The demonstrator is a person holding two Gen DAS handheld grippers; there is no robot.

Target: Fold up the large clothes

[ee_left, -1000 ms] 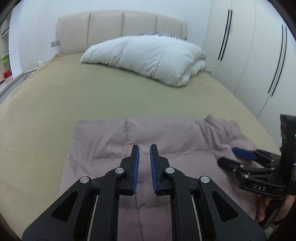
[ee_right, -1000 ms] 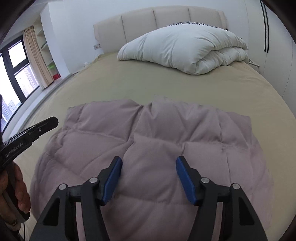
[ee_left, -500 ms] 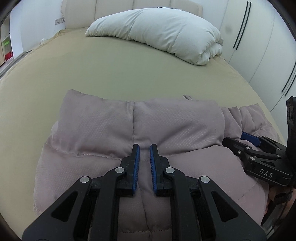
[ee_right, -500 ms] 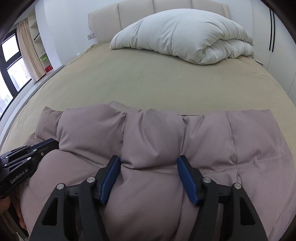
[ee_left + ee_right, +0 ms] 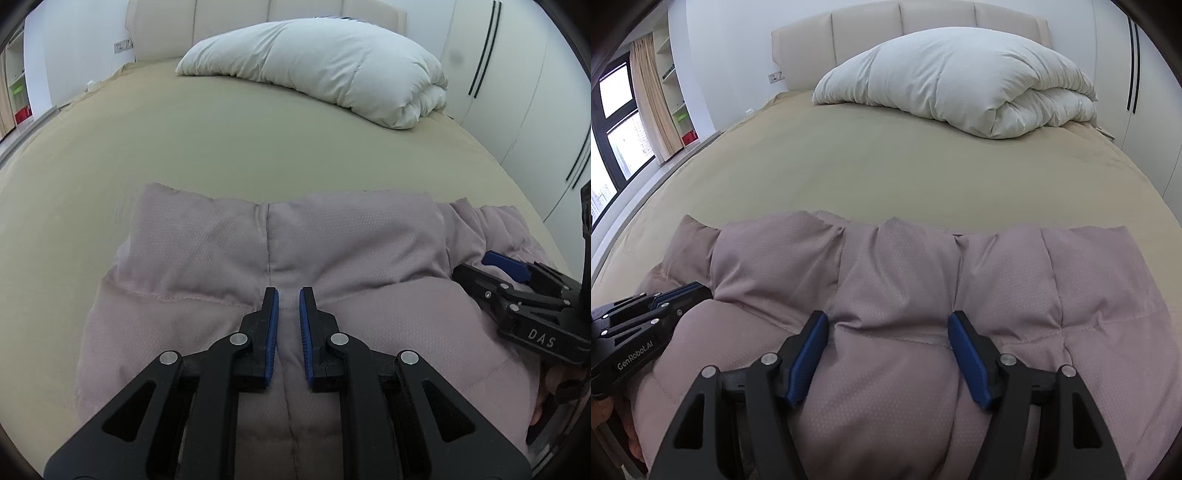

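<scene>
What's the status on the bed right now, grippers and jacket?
Left gripper fingers nearly closed, right gripper wide open, both low over the jacket. Pink puffer jacket lying bunched on the bed. White duvet far off by the headboard, nothing in the way.

You have a dusty mauve-pink quilted jacket [image 5: 207, 266] with a fine dotted weave, lying at the near edge of the bed, whose sheet [image 5: 221, 140] is plain khaki-beige. Your left gripper [image 5: 288, 325] and right gripper [image 5: 888, 354] are both black with blue pads and silver pivot pins. At the head of the bed sit a plain white duvet [image 5: 960, 81] and a cream panelled headboard [image 5: 868, 29]. The wardrobe doors [image 5: 517, 92] are white with thin black handles.
</scene>
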